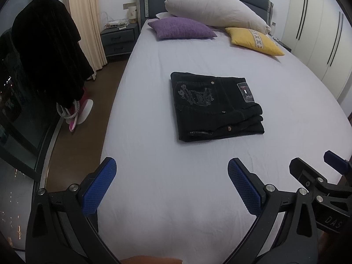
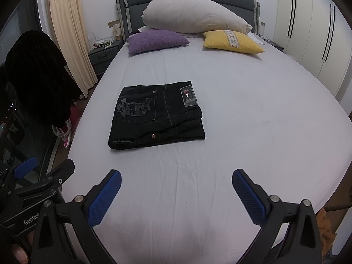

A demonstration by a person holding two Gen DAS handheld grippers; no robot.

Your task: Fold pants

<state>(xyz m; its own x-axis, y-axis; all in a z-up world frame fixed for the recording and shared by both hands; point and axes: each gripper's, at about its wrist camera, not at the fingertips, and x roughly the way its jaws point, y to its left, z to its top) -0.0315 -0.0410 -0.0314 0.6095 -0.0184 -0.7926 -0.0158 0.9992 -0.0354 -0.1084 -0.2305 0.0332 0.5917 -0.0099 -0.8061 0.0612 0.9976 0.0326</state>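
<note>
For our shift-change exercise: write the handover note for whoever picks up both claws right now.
Left claw: open, empty, above the near end of the pale lilac bed sheet.
Right claw: open, empty, beside it.
Black denim pants: a compact folded stack mid-bed, pocket and patch up, touched by neither claw.
Done: folding looks complete.
Left: probably nothing; at most, square the uneven right-hand edges.
</note>
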